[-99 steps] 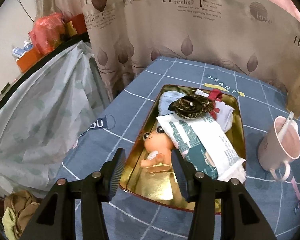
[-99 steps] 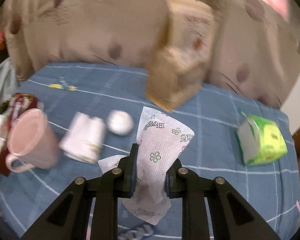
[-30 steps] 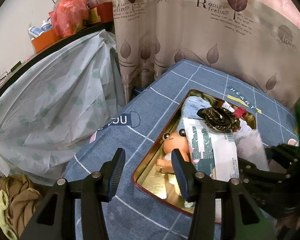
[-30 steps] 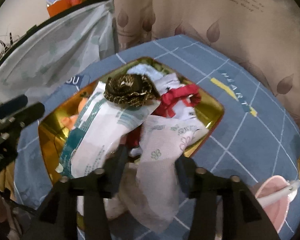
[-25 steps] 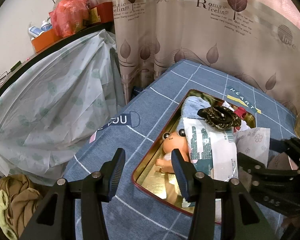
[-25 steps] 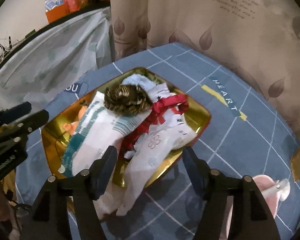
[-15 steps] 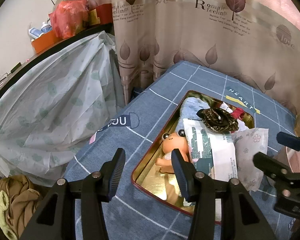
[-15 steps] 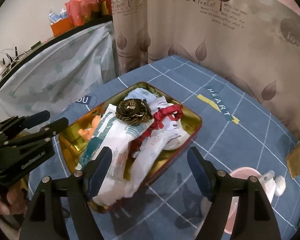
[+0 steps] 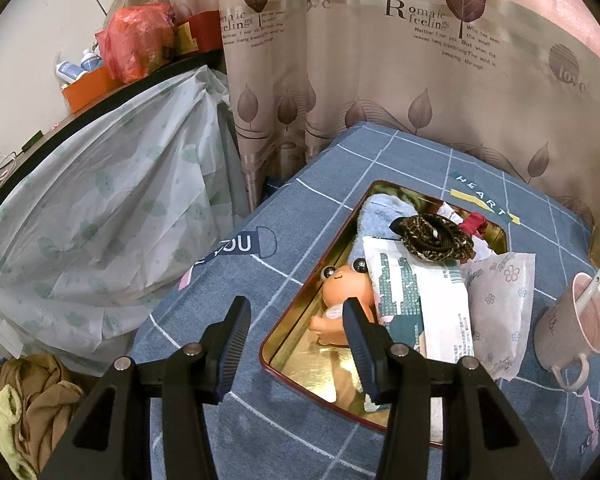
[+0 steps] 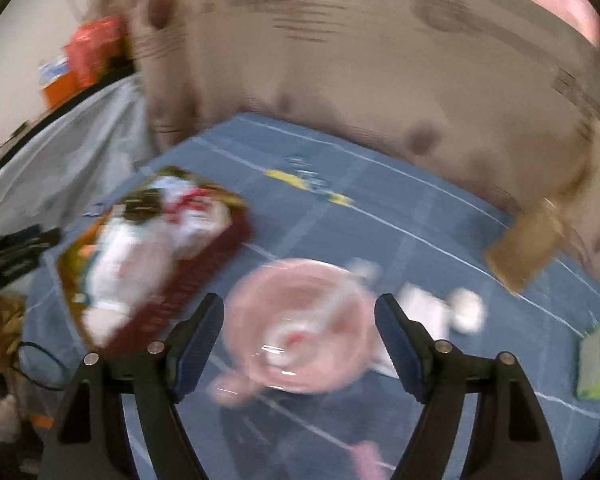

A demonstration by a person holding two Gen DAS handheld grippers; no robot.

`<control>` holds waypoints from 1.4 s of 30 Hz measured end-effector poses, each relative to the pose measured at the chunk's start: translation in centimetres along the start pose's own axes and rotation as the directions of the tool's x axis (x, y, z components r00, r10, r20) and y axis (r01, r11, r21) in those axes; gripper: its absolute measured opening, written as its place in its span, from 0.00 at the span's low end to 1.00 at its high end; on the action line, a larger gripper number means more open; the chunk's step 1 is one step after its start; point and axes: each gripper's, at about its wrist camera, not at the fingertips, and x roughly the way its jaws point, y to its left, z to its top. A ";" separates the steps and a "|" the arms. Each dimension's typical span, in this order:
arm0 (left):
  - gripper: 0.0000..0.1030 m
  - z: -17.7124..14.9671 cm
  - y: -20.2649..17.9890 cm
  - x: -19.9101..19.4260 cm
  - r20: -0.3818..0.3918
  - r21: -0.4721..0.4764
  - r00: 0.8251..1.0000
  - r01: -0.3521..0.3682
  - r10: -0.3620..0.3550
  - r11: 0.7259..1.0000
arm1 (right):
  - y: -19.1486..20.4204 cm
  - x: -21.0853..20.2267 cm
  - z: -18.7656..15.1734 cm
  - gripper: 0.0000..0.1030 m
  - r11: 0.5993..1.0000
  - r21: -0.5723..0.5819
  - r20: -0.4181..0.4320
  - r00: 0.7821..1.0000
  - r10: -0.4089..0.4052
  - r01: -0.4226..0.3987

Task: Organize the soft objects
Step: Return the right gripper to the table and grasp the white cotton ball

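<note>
On the blue checked tabletop [image 9: 320, 184], the gold tray [image 9: 300, 332] already holds soft packets; both jaws gape wide, empty. Right gripper [image 10: 300, 320] should clear the pink mug [image 10: 300, 324] and settle before closing on the white items [image 10: 440, 304] beyond.

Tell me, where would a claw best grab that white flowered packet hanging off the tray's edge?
Probably the flowered packet's free end, which overhangs the tray rim on the mug side. It is flat and thin, so come from above with a finger on each long edge. That end is uncovered; its far end sits by the dark hair tie.
</note>
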 end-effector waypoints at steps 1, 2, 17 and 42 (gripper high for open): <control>0.47 0.0 0.0 0.0 -0.001 0.000 1.000 0.000 0.000 1.000 | -1.4 0.0 -0.3 0.73 0.999 0.022 -0.004 1.000 -0.024 0.024; 0.47 0.0 -0.1 0.0 -0.001 0.002 1.000 -0.002 0.002 1.000 | -2.9 0.1 -0.6 0.73 0.998 0.043 -0.007 0.999 -0.054 0.054; 0.47 0.0 -1.1 -0.8 -0.001 0.034 1.000 0.010 -0.010 0.999 | -13.2 5.3 -4.0 0.47 0.976 0.124 -0.102 0.981 -0.167 0.179; 0.47 -0.4 -19.7 -6.2 -0.070 0.349 0.962 0.272 -0.265 0.897 | -15.4 9.0 -5.0 0.29 0.983 0.128 -0.036 0.991 -0.128 0.132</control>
